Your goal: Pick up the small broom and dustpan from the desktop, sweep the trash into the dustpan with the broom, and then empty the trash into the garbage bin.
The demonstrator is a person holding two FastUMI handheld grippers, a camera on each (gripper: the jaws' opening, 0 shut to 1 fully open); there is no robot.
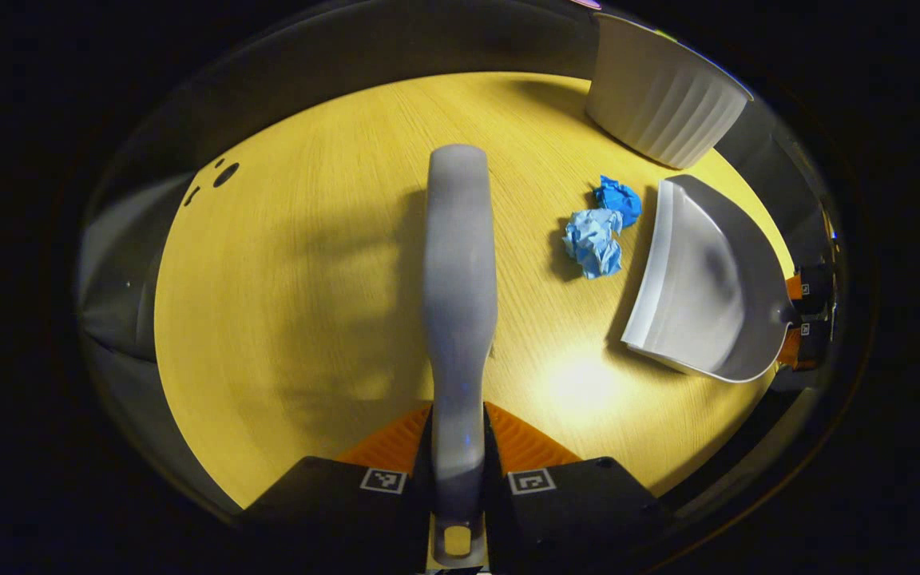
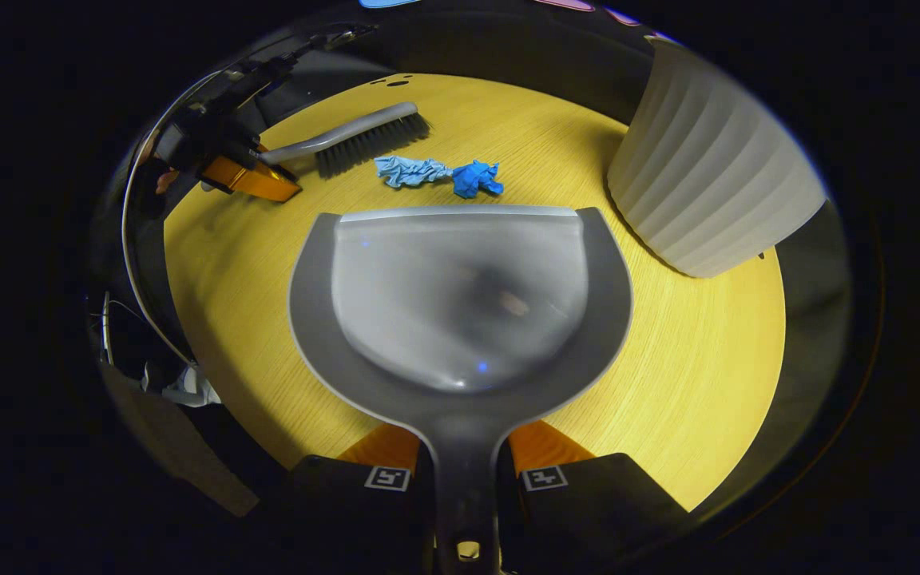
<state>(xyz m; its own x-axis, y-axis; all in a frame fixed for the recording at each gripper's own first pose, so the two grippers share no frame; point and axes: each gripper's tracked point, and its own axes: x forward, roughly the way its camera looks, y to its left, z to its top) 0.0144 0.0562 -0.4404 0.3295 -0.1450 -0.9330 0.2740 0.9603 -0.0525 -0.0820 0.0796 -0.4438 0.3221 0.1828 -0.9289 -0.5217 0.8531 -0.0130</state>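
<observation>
the left gripper [image 1: 458,471] has its jaws clamped on the handle of the small grey plastic broom [image 1: 460,303], held over the yellow wooden bench [image 1: 308,319]. the right gripper [image 2: 464,479] grips the grey plastic dustpan [image 2: 460,303] by its handle, the pan's lip near two crumpled blue paper scraps [image 2: 436,174]. a white ribbed garbage bin [image 2: 707,192] stands just beside the dustpan on the bench.

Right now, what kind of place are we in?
Probably a tabletop set up for cleaning practice, not a real home. A round yellow wooden table holds crumpled blue paper and a ribbed white bin, with a broom and dustpan held ready, dark cloth behind.
</observation>
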